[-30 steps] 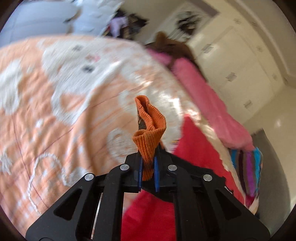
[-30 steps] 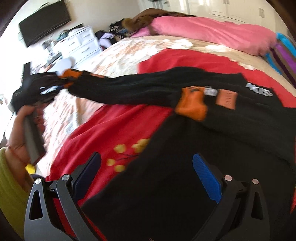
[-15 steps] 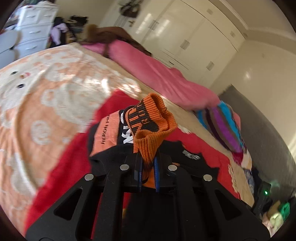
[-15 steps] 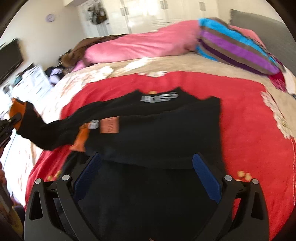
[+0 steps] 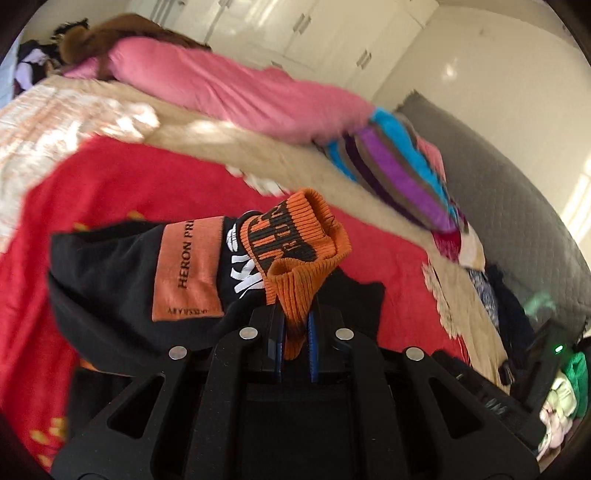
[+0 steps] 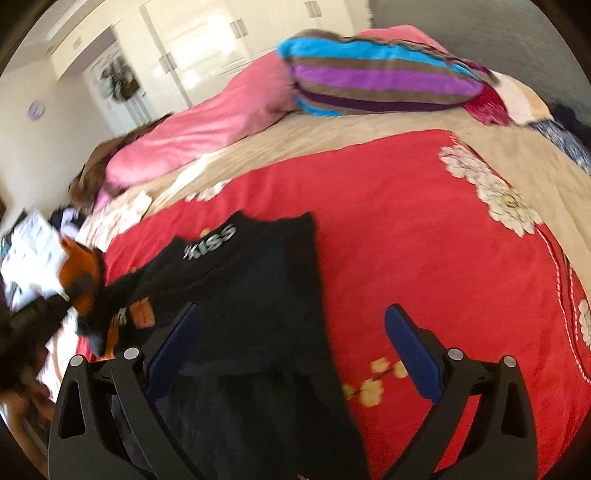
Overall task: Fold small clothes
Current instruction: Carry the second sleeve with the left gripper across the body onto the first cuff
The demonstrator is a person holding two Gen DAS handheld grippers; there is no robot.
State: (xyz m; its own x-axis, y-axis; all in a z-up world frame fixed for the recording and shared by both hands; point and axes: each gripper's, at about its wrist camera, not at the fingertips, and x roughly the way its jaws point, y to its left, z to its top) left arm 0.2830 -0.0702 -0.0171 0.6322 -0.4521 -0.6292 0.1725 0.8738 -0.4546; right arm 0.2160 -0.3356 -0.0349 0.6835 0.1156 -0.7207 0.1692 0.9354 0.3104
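Note:
A small black sweater (image 6: pixel 258 295) with orange cuffs and white lettering lies on the red blanket (image 6: pixel 424 240). My left gripper (image 5: pixel 294 332) is shut on the sweater's orange ribbed cuff (image 5: pixel 295 251) and holds the sleeve over the black body (image 5: pixel 107 280), beside an orange patch (image 5: pixel 188 273). In the right wrist view the held cuff (image 6: pixel 79 273) shows at the far left. My right gripper (image 6: pixel 291 350) is open and empty, its blue pads (image 6: pixel 413 354) above the sweater's right edge.
A pink bolster (image 5: pixel 229 92) and a striped pillow (image 6: pixel 376 77) lie at the back of the bed. A grey headboard (image 5: pixel 509 206) stands at the right. Loose clothes (image 5: pixel 491 295) are piled at the bed's right side. White wardrobes (image 5: pixel 306 29) line the wall.
My left gripper has carried the orange cuff to the right, from over the peach bedspread to over the sweater's body. My right gripper has swung right along the sweater and stayed open.

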